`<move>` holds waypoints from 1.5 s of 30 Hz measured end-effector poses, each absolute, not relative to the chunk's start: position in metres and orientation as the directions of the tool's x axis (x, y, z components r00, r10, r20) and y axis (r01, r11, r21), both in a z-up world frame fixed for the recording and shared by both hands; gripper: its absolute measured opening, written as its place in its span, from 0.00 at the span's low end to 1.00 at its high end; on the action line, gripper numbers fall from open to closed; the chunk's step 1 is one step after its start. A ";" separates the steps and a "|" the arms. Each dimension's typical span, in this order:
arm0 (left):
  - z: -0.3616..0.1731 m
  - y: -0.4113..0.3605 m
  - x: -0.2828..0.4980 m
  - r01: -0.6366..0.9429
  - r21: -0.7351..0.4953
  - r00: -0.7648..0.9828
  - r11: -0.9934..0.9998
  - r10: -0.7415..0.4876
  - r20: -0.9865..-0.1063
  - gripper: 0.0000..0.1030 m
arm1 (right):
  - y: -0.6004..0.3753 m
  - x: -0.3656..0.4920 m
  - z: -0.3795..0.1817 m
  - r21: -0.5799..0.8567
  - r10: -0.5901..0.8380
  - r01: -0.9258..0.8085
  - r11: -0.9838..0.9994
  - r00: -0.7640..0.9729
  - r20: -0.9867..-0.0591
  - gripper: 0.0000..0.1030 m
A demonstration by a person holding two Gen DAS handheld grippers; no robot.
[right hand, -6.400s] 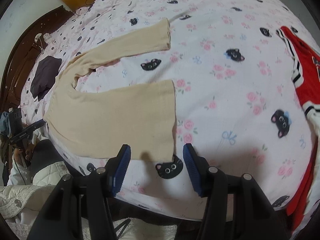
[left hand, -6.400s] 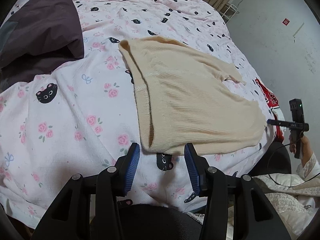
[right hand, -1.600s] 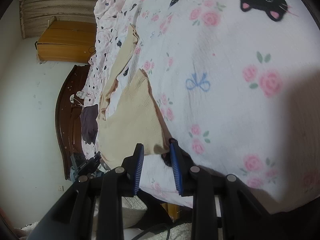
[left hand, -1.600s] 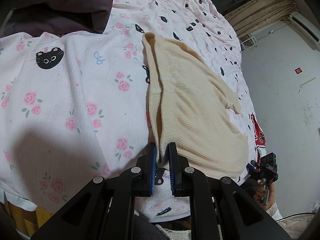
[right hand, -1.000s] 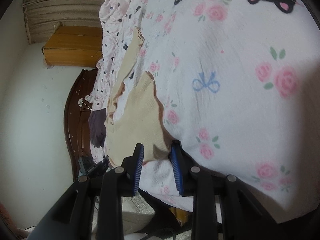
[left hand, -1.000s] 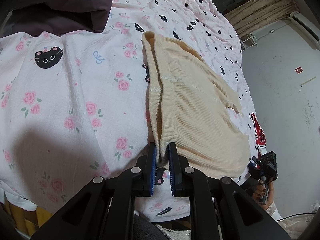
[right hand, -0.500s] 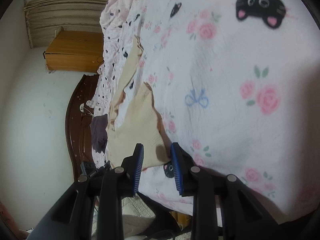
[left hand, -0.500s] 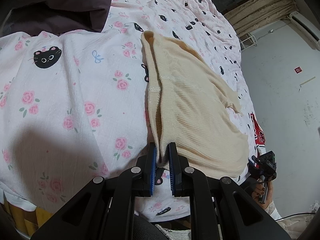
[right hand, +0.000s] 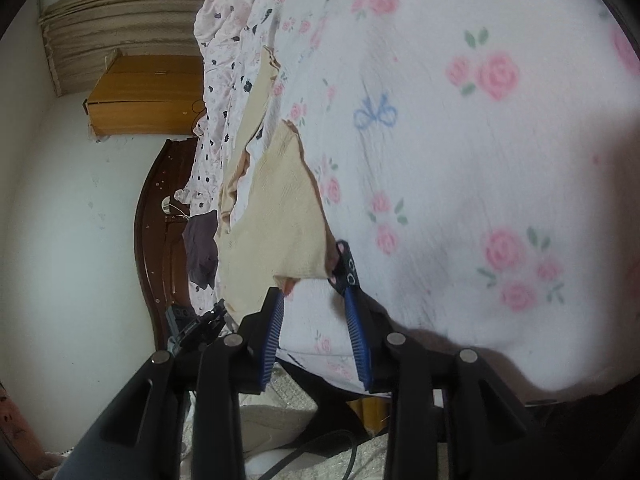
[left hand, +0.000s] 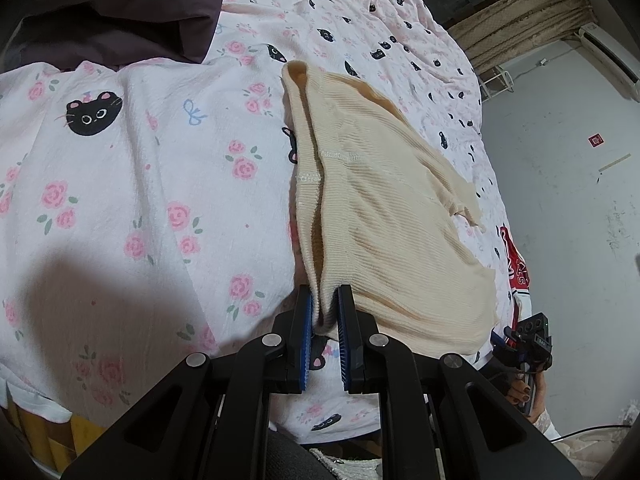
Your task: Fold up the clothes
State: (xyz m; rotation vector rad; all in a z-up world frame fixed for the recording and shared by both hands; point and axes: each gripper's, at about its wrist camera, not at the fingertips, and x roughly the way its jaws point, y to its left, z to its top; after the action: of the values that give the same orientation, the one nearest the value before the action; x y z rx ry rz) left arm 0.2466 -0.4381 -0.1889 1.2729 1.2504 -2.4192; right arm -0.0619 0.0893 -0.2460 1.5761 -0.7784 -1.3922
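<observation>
A cream ribbed sweater [left hand: 380, 220] lies on the pink cat-and-rose bedsheet [left hand: 120, 200]. My left gripper [left hand: 325, 312] is shut on the sweater's near corner, with fabric pinched between the blue pads. In the right wrist view the sweater [right hand: 280, 216] lies to the left on the bedsheet [right hand: 460, 180]. Its near hem corner sits just beyond the fingertips of my right gripper [right hand: 316, 312]. That gripper's jaws are opening, and the pads press on nothing. The right gripper [left hand: 528, 340] also shows at the bed's edge in the left wrist view, and the left gripper [right hand: 192, 320] in the right wrist view.
A dark purple garment [left hand: 120, 0] lies at the top left of the bed, and a red garment [left hand: 516, 264] lies beyond the sweater. A dark wooden headboard [right hand: 156, 220] and a wooden cabinet [right hand: 148, 96] stand by the white wall. A white quilted coat [right hand: 272, 424] is below the grippers.
The right gripper's jaws have widened, and the sweater's hem corner now lies just ahead of the tips instead of between them. The left gripper still holds its corner.
</observation>
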 end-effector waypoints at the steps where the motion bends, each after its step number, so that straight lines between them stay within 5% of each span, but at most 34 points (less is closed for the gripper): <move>1: -0.189 -0.438 0.246 0.459 -0.608 -0.633 -0.648 0.242 -0.736 0.10 | 0.088 -0.061 -0.248 0.905 -0.887 0.079 -0.418 0.180 -0.425 0.36; 4: -0.189 -0.438 0.247 0.460 -0.607 -0.633 -0.648 0.241 -0.736 0.10 | 0.082 -0.059 -0.252 0.922 -0.905 0.048 -0.383 0.181 -0.386 0.45; 18: -0.189 -0.438 0.252 0.460 -0.608 -0.633 -0.648 0.241 -0.736 0.10 | 0.068 -0.063 -0.254 0.947 -0.945 0.006 -0.320 0.075 -0.320 0.46; 33: -0.190 -0.438 0.251 0.457 -0.611 -0.633 -0.647 0.246 -0.734 0.10 | 0.058 -0.072 -0.229 0.868 -0.873 0.147 -0.474 0.047 -0.485 0.46; 36: -0.190 -0.438 0.252 0.457 -0.611 -0.633 -0.646 0.247 -0.734 0.10 | 0.056 -0.072 -0.229 0.859 -0.864 0.157 -0.487 0.056 -0.500 0.40; 41: -0.189 -0.438 0.254 0.458 -0.610 -0.632 -0.646 0.246 -0.735 0.10 | 0.057 -0.071 -0.237 0.848 -0.849 0.151 -0.508 0.077 -0.522 0.12; 45: -0.189 -0.438 0.254 0.460 -0.609 -0.630 -0.646 0.245 -0.737 0.10 | 0.062 -0.070 -0.242 0.855 -0.853 0.134 -0.502 0.085 -0.514 0.09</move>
State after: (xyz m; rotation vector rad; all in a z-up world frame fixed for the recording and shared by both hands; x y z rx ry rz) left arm 0.2537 -0.4380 -0.1893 1.2804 1.2515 -2.4161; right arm -0.0701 0.0619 -0.2421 1.5539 -0.7380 -1.5393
